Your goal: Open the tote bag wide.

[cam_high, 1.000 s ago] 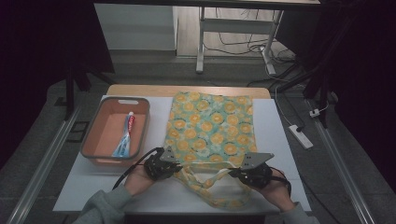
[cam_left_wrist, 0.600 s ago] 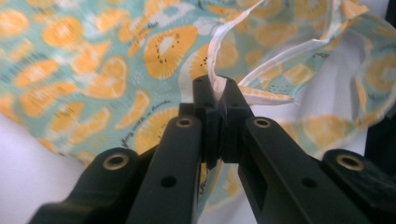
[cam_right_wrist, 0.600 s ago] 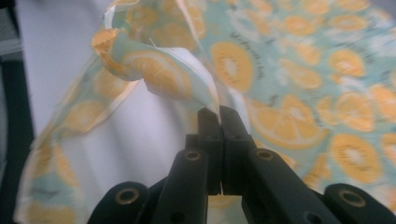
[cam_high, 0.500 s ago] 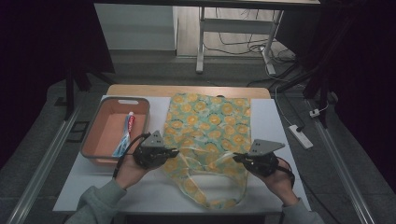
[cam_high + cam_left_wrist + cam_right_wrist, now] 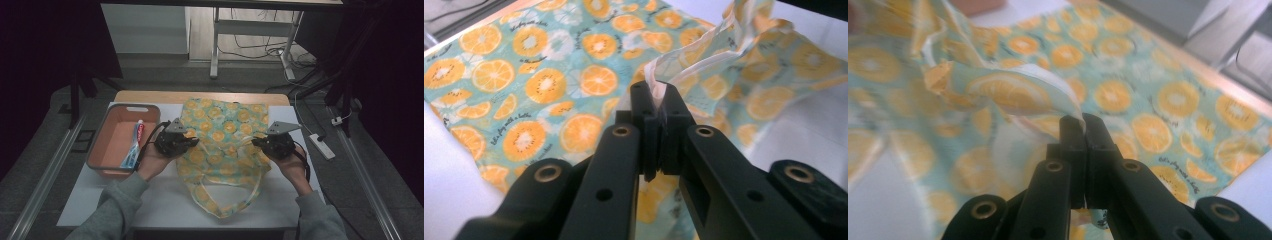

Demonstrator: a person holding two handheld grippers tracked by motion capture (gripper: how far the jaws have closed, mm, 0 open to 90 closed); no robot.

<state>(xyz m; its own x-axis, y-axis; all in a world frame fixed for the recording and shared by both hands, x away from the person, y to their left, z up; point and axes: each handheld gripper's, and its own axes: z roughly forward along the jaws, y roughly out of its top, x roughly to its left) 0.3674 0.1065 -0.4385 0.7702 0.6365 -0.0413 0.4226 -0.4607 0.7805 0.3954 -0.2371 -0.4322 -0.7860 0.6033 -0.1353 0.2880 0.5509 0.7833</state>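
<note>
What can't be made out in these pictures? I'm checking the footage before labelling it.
- Printed wording on the red, white and blue toothpaste tube in the orange plastic basket: too small, high view.
- Table under the orange-slice patterned fabric bag: covered by the bag, high view.
- Bag's near left part: blurred, right gripper view.
- Pinched bag edge: hidden between the shut jaws of the left gripper and right gripper.

Item: one fabric tote bag (image 5: 220, 135), teal ground printed with orange slices and pale flowers, edges bound in white. It lies on the white table surface, right of centre, far end flat and reaching the table's far edge. Its near part is raised and rumpled, the opening rim lifted at left and right and pulled apart. One handle loop (image 5: 227, 200) trails flat toward the near edge. Small dark lettering sits between the printed fruit.
</note>
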